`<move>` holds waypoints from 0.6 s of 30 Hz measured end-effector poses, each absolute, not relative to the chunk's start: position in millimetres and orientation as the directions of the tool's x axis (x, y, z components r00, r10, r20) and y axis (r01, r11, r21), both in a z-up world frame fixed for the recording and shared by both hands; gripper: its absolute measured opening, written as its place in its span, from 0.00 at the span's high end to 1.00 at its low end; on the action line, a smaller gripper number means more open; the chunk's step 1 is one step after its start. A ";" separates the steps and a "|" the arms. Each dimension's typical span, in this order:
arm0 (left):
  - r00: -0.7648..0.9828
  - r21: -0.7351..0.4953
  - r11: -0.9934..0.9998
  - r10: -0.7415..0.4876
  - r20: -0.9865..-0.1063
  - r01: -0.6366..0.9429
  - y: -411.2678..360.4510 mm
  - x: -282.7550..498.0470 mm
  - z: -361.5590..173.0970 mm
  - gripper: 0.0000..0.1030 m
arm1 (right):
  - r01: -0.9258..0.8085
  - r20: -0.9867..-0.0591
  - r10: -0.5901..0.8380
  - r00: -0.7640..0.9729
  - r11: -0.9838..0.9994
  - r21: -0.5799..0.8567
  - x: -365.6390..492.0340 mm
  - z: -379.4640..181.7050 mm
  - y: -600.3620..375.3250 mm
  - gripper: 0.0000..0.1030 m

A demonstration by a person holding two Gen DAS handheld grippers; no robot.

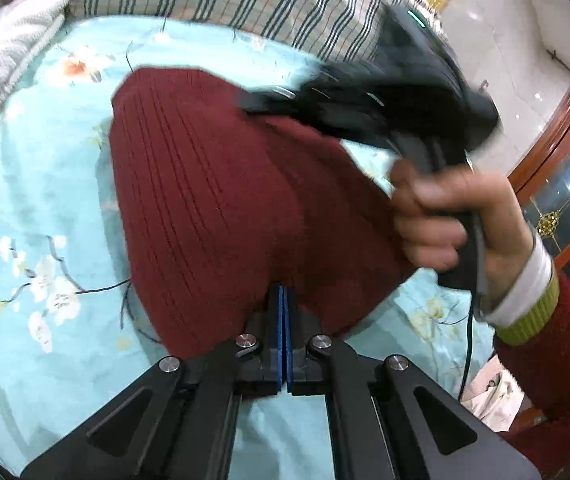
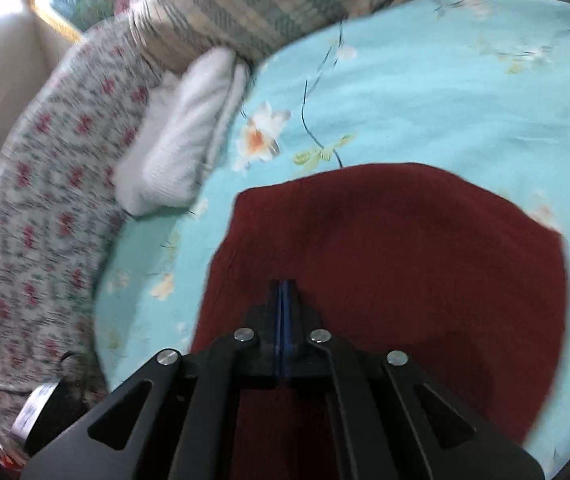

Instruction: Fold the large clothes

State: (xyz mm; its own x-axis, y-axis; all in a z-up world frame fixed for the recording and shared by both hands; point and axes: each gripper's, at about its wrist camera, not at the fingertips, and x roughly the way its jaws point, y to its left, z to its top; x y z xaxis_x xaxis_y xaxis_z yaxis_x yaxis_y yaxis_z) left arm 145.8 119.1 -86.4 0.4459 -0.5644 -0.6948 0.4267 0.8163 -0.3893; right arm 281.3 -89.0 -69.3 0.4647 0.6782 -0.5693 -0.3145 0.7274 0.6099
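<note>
The dark red ribbed sweater point(image 1: 221, 200) lies on the light blue floral bedsheet point(image 1: 45, 184), with a folded white knit point(image 2: 181, 136) at its 10 o'clock. The left gripper point(image 1: 284, 300) is pressed together at the sweater's near edge (whether cloth is pinched I cannot tell), and the right gripper point(image 2: 284, 296), blue pads together, sits over the same sweater, held by the right hand point(image 1: 445, 216)

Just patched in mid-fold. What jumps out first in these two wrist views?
The dark red ribbed sweater dominates both views, lying on the light blue floral bedsheet. Both grippers have their blue pads pressed together: the left gripper at the sweater's near edge, the right gripper over the fabric. A folded white knit lies by the striped and flowered bedding at the bed's edge.
</note>
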 end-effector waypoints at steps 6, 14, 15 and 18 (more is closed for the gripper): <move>0.542 -0.396 0.840 -0.542 -0.642 0.371 142.1 137.3 -61.7 0.92 | -0.266 -0.623 0.620 0.476 0.777 0.571 214.9 -85.9 -144.0 0.98; 0.515 -0.366 0.882 -0.471 -0.716 0.298 141.4 151.0 -78.7 0.91 | -0.187 -0.655 0.592 0.470 0.792 0.581 201.3 -118.9 -155.8 1.00; 0.515 -0.371 0.882 -0.471 -0.716 0.291 141.6 153.1 -76.4 0.91 | -0.189 -0.660 0.585 0.472 0.798 0.573 201.1 -117.3 -154.4 1.00; 0.514 -0.378 0.885 -0.466 -0.720 0.273 144.7 154.4 -79.5 0.91 | -0.182 -0.667 0.575 0.475 0.805 0.564 201.4 -115.3 -153.7 1.00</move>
